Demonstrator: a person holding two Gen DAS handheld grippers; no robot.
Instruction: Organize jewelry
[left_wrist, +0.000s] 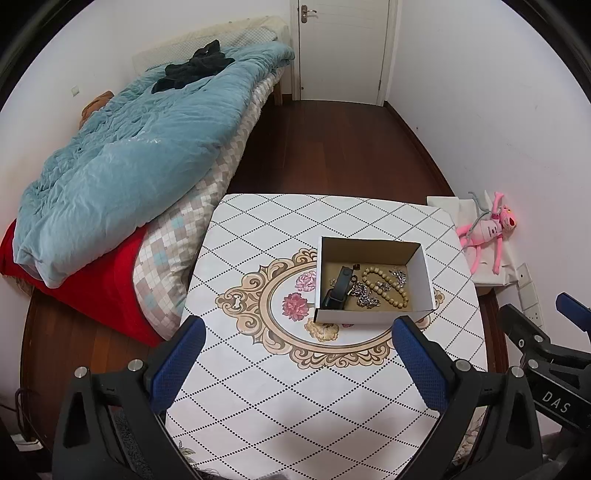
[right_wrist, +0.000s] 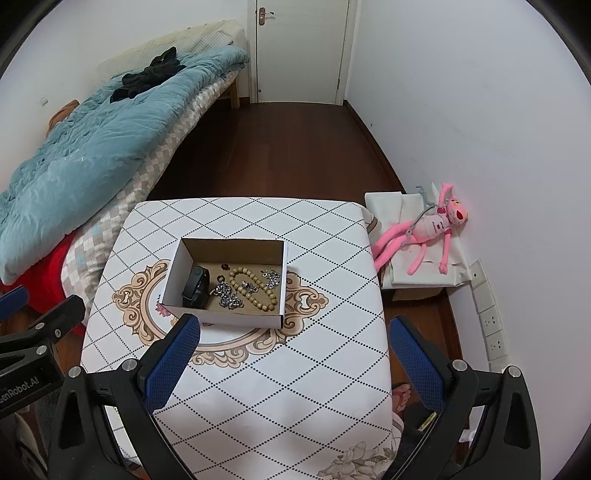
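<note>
An open white cardboard box (left_wrist: 421, 273) (right_wrist: 173, 280) stands on the patterned tablecloth (left_wrist: 295, 387) (right_wrist: 266, 398). Inside lie a black wristband (left_wrist: 338, 290) (right_wrist: 195, 286), a tan bead bracelet (left_wrist: 388, 288) (right_wrist: 255, 290), silver chains (left_wrist: 364, 295) (right_wrist: 227, 295) and small dark rings (right_wrist: 223, 266). My left gripper (left_wrist: 299, 332) is open and empty, above the table just in front of the box. My right gripper (right_wrist: 295, 332) is open and empty, in front of the box and to its right. Each gripper shows at the edge of the other's view.
A bed with a blue quilt (left_wrist: 122, 158) and red sheet stands left of the table. A pink plush toy (right_wrist: 428, 225) lies on white boxes at the right wall, by wall sockets (right_wrist: 487, 317). A door (left_wrist: 343, 48) and dark wood floor lie beyond.
</note>
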